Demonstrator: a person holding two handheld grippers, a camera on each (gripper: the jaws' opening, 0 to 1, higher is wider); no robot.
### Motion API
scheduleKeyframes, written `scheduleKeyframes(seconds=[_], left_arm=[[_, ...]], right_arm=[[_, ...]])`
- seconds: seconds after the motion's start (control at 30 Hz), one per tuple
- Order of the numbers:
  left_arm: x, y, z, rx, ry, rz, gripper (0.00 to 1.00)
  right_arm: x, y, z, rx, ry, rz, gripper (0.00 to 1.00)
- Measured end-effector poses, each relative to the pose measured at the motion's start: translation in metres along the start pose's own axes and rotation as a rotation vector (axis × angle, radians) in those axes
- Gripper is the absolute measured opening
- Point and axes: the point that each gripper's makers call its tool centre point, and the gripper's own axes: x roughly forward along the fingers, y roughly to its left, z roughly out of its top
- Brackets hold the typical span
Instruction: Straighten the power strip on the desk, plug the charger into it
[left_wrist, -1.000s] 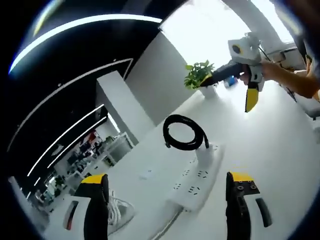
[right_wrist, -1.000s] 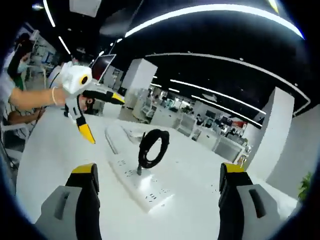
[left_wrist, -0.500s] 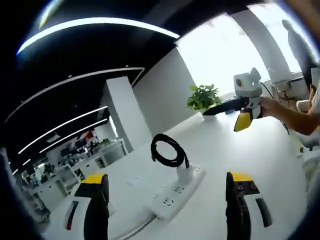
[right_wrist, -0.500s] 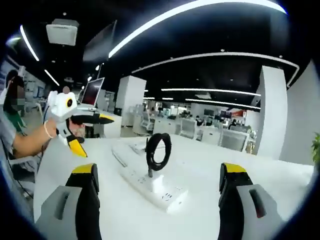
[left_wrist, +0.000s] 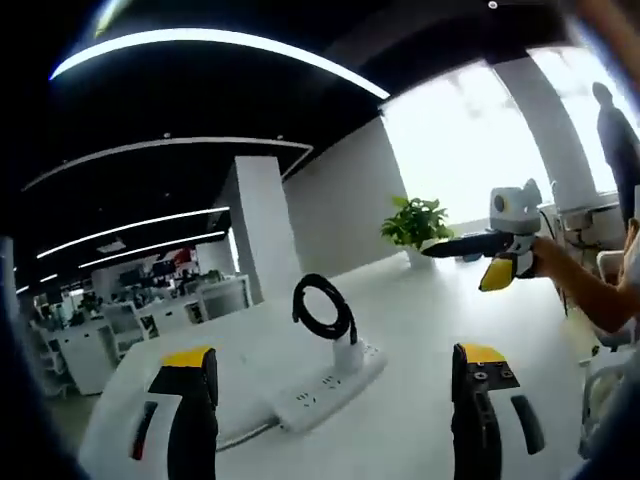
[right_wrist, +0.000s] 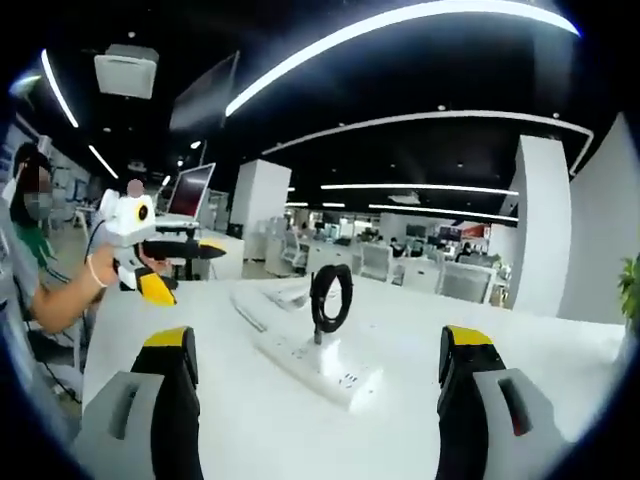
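Charger sits in glossy power strip; both grippers' fingers spread.

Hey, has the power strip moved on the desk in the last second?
Cannot tell. The power strip sits differently in both views, but the cameras moved; it keeps its place on the desk near the plant.

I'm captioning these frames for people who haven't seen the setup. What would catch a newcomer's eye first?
Probably the white power strip lying on the white desk, with a charger standing in it and its black cable coiled in a loop above. Next, the wide-open yellow-tipped jaws at the bottom of each view. Then the potted plant at the desk's far end in the left gripper view.
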Motion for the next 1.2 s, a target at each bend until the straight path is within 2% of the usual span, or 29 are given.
scheduleKeyframes(seconds=[0.13, 0.23, 0.37, 0.43, 0.57, 0.73, 0.87, 0.97, 1.2], left_arm=[[-0.009, -0.001, -0.006, -0.01, 0.002, 0.018, 0.99], [-0.016, -0.003, -0.004, -0.046, -0.028, 0.027, 0.99], [-0.023, -0.003, -0.006, -0.044, -0.034, 0.057, 0.98], [-0.026, 0.0, -0.01, -0.039, -0.033, 0.088, 0.98], [-0.031, 0.002, -0.02, -0.089, -0.044, 0.113, 0.97], [-0.041, 0.006, -0.037, -0.119, -0.027, 0.159, 0.96], [-0.045, 0.007, -0.048, -0.137, 0.0, 0.164, 0.95], [-0.048, 0.003, -0.054, -0.13, 0.02, 0.159, 0.95], [-0.053, -0.006, -0.058, -0.118, 0.033, 0.144, 0.95]], right_arm=[[-0.009, -0.001, -0.002, 0.007, -0.01, -0.033, 1.0], [-0.014, 0.0, -0.001, 0.022, -0.025, -0.04, 1.0], [-0.022, 0.002, -0.003, 0.025, -0.022, -0.056, 1.0], [-0.026, 0.002, -0.004, 0.023, -0.025, -0.078, 0.99], [-0.032, 0.003, -0.008, 0.035, -0.04, -0.098, 0.99], [-0.04, 0.009, -0.021, 0.068, -0.036, -0.104, 0.99], [-0.049, 0.009, -0.036, 0.074, 0.001, -0.138, 0.99], [-0.054, 0.011, -0.041, 0.093, 0.003, -0.145, 0.99], [-0.062, 0.013, -0.049, 0.104, 0.027, -0.157, 0.98]])
